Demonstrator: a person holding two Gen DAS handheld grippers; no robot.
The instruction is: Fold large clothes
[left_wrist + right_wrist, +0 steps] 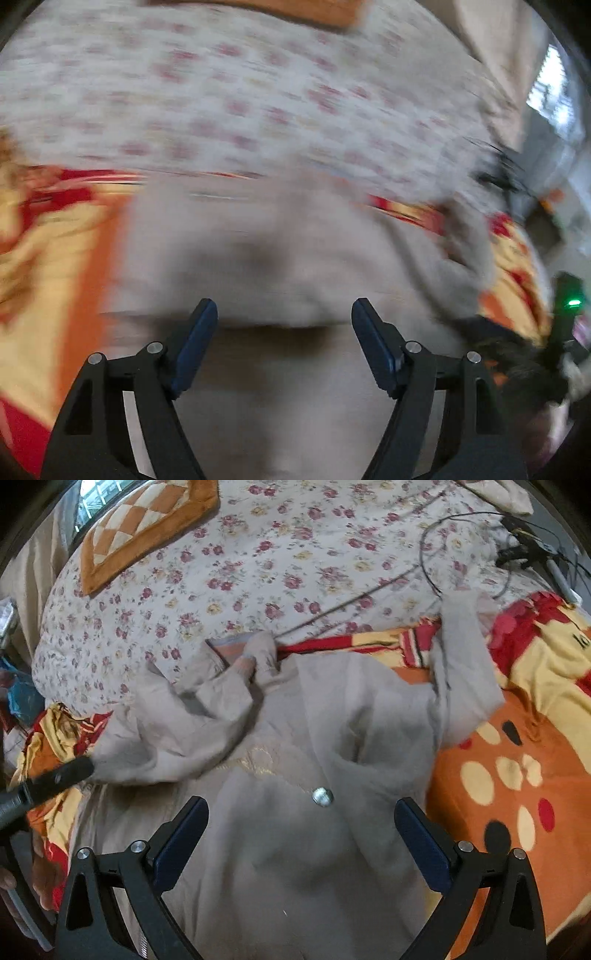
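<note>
A grey coat [295, 775] is spread on the bed, in the middle of the frame. Both the left hand-held gripper [284, 314] and the right hand-held gripper [301, 812] are held wide apart above it, with nothing gripped.

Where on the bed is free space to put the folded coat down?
The floral quilt is free between the checkered cushion and the black cables. The orange spotted blanket, right of the grey coat, is also bare. It is crowded around the cables and the coat's bunched sleeve.
</note>
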